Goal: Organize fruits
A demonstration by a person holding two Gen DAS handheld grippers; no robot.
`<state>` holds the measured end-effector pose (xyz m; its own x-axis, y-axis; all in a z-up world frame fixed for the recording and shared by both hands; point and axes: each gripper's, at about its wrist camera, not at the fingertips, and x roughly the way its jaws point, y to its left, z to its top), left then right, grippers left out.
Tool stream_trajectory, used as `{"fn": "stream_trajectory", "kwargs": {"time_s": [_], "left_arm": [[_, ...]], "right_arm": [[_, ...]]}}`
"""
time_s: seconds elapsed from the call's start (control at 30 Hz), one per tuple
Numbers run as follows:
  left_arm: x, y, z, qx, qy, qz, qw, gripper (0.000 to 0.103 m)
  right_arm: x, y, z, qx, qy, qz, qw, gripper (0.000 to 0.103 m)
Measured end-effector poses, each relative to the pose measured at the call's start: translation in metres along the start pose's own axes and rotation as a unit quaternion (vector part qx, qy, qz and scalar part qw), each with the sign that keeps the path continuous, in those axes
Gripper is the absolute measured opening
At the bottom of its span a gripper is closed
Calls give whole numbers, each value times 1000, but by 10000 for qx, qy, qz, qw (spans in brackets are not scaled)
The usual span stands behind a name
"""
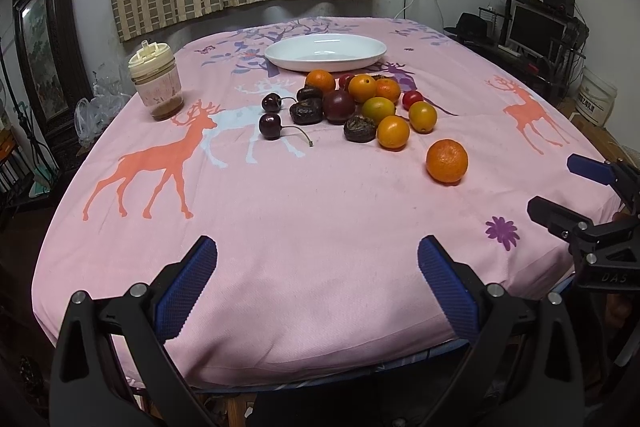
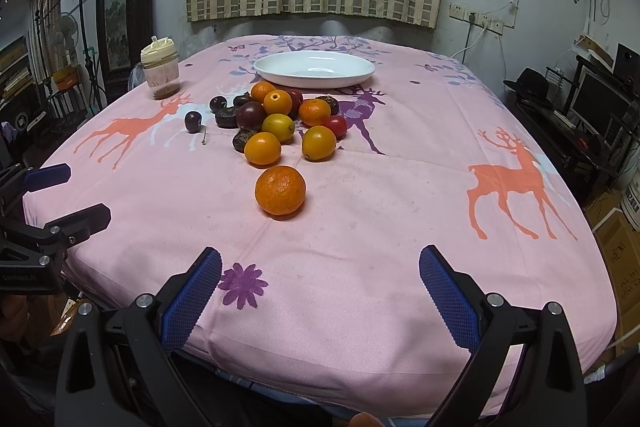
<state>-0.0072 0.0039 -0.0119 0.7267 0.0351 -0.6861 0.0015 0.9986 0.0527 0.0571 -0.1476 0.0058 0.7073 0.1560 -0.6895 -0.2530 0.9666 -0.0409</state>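
Observation:
A pile of fruit (image 1: pixel 360 103) (image 2: pixel 280 119) lies mid-table: oranges, yellow-orange citrus, dark plums, wrinkled dark fruits, red cherry tomatoes. Two dark cherries (image 1: pixel 271 115) (image 2: pixel 193 121) lie to its left. One orange (image 1: pixel 447 161) (image 2: pixel 280 189) sits apart, nearest me. An empty white plate (image 1: pixel 326 51) (image 2: pixel 314 68) stands behind the pile. My left gripper (image 1: pixel 318 263) is open and empty over the table's near edge; it also shows in the right wrist view (image 2: pixel 76 193). My right gripper (image 2: pixel 320 267) is open and empty, also seen in the left wrist view (image 1: pixel 558 187).
A pink deer-print cloth (image 1: pixel 280 219) covers the table. A lidded jar (image 1: pixel 157 81) (image 2: pixel 161 73) stands at the far left. Curtains hang behind; a framed picture is at left, and a desk with a monitor (image 1: pixel 536 31) at right.

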Motion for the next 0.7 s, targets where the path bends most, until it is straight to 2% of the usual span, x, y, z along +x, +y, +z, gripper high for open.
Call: {"fn": "stream_trajectory", "kwargs": {"time_s": [0.47, 0.6, 0.7], "left_arm": [[8, 1, 3, 4, 207, -22, 9998, 99], [16, 4, 3, -49, 287, -123, 9995, 99], [22, 6, 3, -22, 339, -232, 9992, 99]], "right_arm": [[8, 0, -3, -116, -73, 164, 9998, 99], [8, 3, -3, -132, -224, 151, 9995, 99], [14, -2, -4, 161, -305, 458, 9984, 99]]}}
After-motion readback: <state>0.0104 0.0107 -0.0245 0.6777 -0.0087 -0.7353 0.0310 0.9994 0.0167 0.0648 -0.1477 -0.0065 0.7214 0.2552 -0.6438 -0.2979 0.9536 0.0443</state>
